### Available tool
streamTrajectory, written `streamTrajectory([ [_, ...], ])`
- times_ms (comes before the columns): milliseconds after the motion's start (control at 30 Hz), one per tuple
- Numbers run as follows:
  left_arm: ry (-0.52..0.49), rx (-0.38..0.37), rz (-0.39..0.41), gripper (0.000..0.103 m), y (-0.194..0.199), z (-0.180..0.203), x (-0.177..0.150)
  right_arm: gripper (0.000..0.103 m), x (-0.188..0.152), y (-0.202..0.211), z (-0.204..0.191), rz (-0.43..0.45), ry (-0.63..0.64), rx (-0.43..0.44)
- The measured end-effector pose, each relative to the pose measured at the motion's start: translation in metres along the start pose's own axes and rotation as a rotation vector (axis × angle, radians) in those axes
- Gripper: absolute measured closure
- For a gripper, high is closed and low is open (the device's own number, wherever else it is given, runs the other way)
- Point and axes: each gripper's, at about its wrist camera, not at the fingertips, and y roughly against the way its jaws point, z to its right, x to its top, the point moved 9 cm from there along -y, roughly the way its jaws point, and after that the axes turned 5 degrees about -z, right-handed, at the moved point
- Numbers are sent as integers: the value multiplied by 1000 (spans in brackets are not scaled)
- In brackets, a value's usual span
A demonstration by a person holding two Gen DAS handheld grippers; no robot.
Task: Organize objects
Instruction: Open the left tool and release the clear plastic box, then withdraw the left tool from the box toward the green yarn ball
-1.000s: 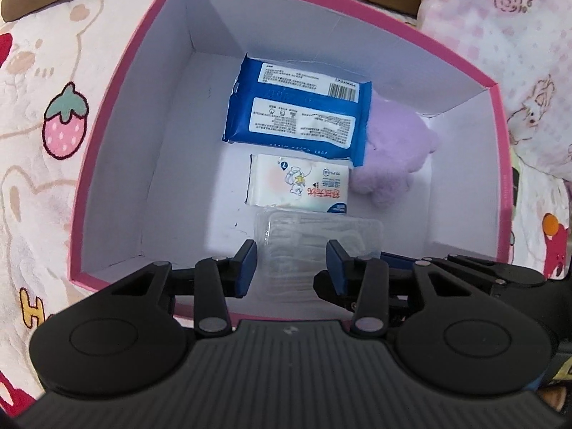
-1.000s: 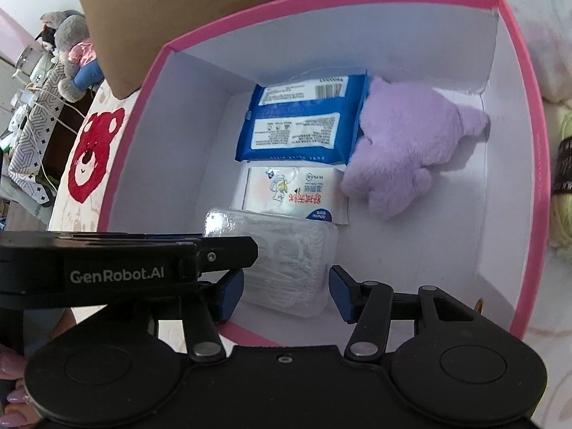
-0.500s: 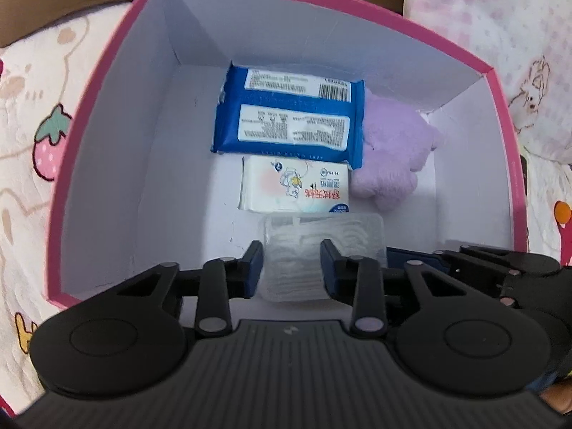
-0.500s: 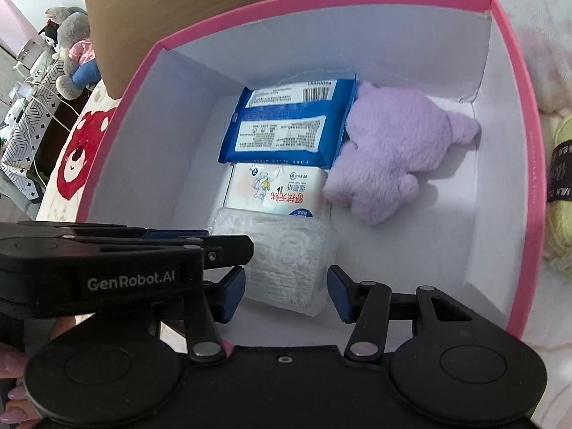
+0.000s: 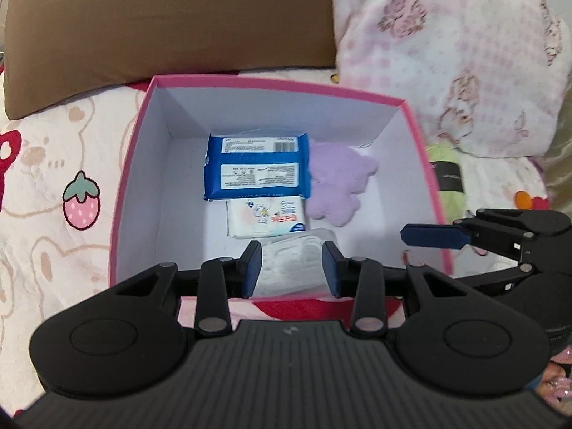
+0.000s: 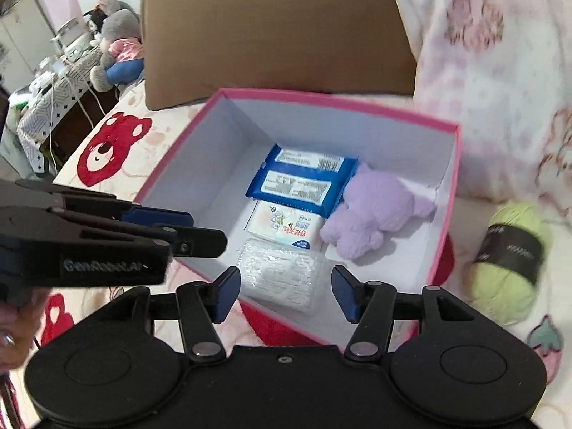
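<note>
Above pink box [image 5: 434,193], both grippers tilted steeply downward; jaws apart.

A cream quilted bedspread printed with red bears and pink strawberries [image 5: 53,214] covers the bed. A brown cushion [image 6: 271,32] stands at its head beside a white-and-pink floral pillow [image 5: 447,53]. Beyond the bed's edge, a grey plush toy [image 6: 114,46] lies on a cluttered side table draped in patterned cloth [image 6: 53,93].
</note>
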Motion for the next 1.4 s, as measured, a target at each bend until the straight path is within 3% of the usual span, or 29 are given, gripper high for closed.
streamTrajectory([
  [400, -2, -46, -59, 64, 59, 27, -21, 39, -19, 51, -7, 32, 64, -101],
  [667, -21, -68, -112, 63, 83, 45, -35, 38, -36, 71, -15, -27, 138, -192],
  [1167, -123, -104, -122, 60, 119, 79, -61, 28, -71, 130, -22, -42, 181, -248],
  [1267, -144, -125, -128, 59, 122, 90, -67, 17, -79, 139, -20, -33, 177, -265],
  [1400, -172, -150, -159, 57, 120, 106, -75, 17, -90, 143, -13, -37, 142, -284],
])
